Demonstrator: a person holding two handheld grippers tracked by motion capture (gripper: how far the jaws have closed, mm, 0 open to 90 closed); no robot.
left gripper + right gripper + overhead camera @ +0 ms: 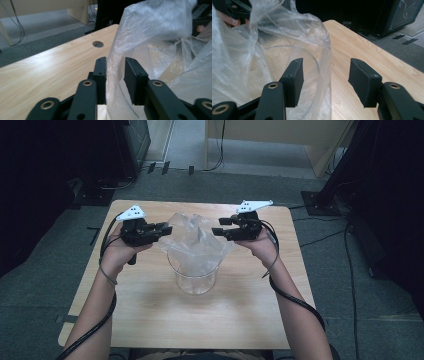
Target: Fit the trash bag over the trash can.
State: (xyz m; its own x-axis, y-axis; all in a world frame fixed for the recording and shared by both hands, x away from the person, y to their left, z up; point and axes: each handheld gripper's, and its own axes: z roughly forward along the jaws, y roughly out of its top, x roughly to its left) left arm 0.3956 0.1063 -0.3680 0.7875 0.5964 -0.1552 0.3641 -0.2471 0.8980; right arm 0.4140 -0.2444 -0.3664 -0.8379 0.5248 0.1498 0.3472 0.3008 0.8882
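- The left tool (159, 229) is at the left side of the clear plastic bag (192, 242). The bag's edge is between its jaws, but there is still a gap, so the tool is not pinching.
- The bag puffs up out of a clear glass cup (195, 277) in the middle of the wooden table (150, 310).
- The right tool (221, 226) is at the bag's right side, jaws wide apart and loose, with bag film between them.
- A round hole (97, 44) is in the table's far part.
- Black stands (330, 180) and cables are on the floor, far right.
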